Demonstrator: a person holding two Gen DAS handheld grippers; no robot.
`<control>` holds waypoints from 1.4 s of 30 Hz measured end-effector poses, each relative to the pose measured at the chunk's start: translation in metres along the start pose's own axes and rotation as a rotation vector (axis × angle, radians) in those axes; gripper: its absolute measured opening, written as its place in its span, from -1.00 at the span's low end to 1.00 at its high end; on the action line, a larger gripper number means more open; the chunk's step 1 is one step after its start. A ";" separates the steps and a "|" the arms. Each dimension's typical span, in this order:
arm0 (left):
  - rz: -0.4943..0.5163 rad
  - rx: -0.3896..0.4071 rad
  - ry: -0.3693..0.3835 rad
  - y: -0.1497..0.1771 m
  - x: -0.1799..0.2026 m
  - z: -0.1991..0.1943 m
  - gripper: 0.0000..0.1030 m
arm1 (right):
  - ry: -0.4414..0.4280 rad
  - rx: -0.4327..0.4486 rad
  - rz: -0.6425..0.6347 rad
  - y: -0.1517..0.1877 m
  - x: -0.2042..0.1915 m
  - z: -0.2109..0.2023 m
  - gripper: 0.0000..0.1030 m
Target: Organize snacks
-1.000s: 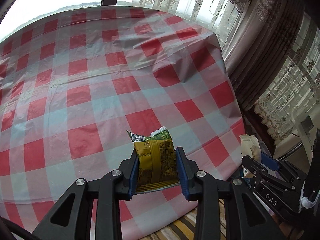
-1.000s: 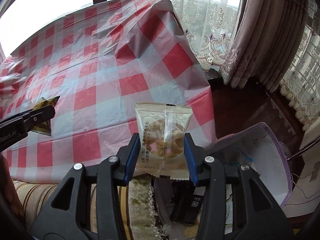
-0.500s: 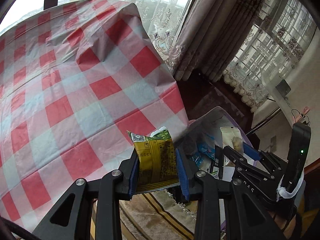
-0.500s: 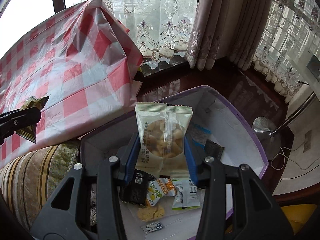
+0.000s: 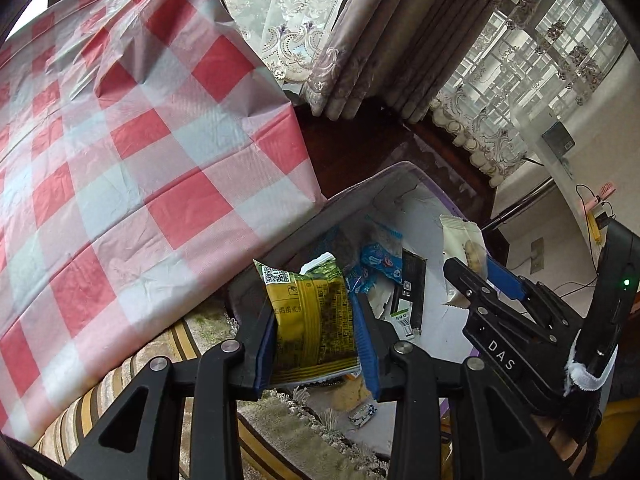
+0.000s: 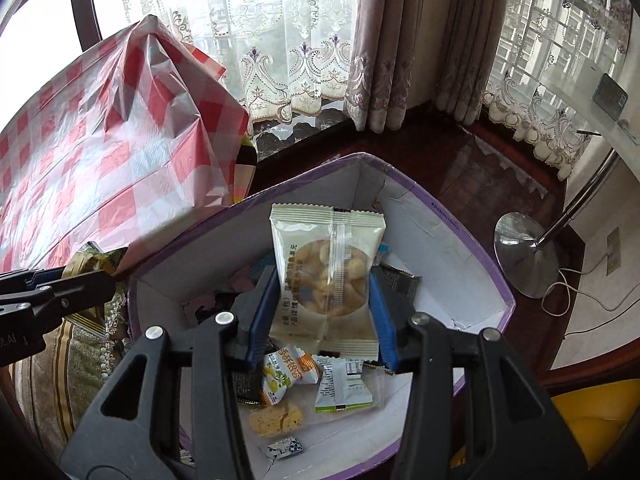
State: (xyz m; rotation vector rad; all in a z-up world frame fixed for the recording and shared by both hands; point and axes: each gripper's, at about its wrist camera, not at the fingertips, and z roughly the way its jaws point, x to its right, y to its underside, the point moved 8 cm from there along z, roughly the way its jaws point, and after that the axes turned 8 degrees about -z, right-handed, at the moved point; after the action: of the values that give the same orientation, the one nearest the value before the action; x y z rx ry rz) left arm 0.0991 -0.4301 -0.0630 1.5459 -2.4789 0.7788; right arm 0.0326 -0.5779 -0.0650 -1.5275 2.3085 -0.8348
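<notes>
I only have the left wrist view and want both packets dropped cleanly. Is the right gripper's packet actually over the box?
Observer: Yes. The pale packet, clamped in the right gripper, hangs over the inside of the purple-rimmed box.
Operator: What lies beneath it?
Observer: An orange-and-white packet and a green-edged packet.
Operator: And my left gripper?
Observer: The left gripper appears just outside the box's left wall.
</notes>
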 end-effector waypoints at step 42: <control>-0.126 -0.008 0.131 0.070 0.001 -0.041 0.98 | 0.070 -0.043 0.012 0.048 0.007 -0.053 0.43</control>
State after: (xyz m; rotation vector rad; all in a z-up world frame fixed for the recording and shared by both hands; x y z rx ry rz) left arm 0.0310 -0.3871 -0.0529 1.5763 -2.2665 0.8206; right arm -0.0328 -0.5532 -0.0499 -1.5233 2.3979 -0.8547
